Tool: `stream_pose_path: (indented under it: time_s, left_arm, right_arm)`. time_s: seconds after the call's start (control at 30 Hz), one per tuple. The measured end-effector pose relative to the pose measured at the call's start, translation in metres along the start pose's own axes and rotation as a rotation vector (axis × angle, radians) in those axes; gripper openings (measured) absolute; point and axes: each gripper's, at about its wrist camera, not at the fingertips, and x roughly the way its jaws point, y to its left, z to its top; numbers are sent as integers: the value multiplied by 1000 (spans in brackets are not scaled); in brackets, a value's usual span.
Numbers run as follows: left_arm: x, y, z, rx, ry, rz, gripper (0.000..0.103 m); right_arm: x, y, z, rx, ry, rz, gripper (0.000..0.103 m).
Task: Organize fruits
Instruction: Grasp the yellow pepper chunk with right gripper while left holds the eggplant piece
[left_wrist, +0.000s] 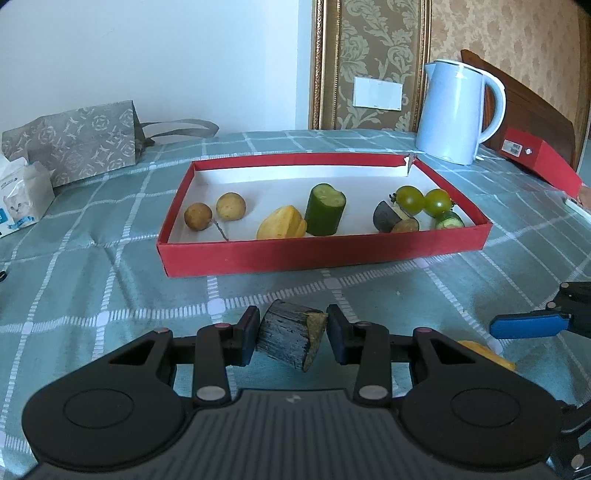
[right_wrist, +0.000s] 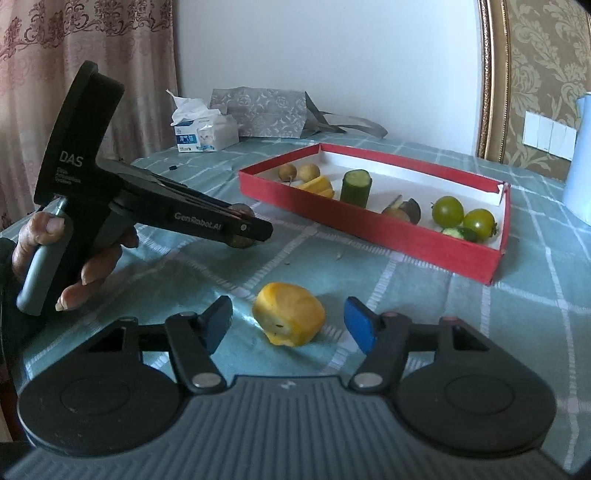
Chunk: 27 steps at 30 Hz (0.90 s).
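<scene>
While the left hand-held gripper (left_wrist: 291, 334) clasps eggplant (left_wrist: 290, 334) — only the right view shows orange (right_wrist: 289, 319).

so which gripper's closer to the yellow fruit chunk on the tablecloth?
Right. The right gripper has its open fingers straddling the yellow fruit chunk; the left gripper sits off to its left, closed around a dark eggplant piece.

Matt woven tablecloth (left_wrist: 110, 280), red cardboard box (left_wrist: 325, 254), glossy plastic kettle (left_wrist: 454, 110).
</scene>
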Motion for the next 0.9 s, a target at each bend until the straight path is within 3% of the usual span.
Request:
stream_pose_path:
  time_s: [0.27, 0.6, 0.9]
  left_arm:
    - [1, 0, 0, -6, 2, 5, 38]
    - [1, 1, 0, -10, 3, 3, 38]
    - [1, 1, 1, -13, 4, 2, 38]
  right_arm:
    - [14, 4, 5, 2, 7, -4, 66]
    - [22, 3, 6, 18, 43, -41, 44]
    - [20, 8, 5, -3, 38, -61, 43]
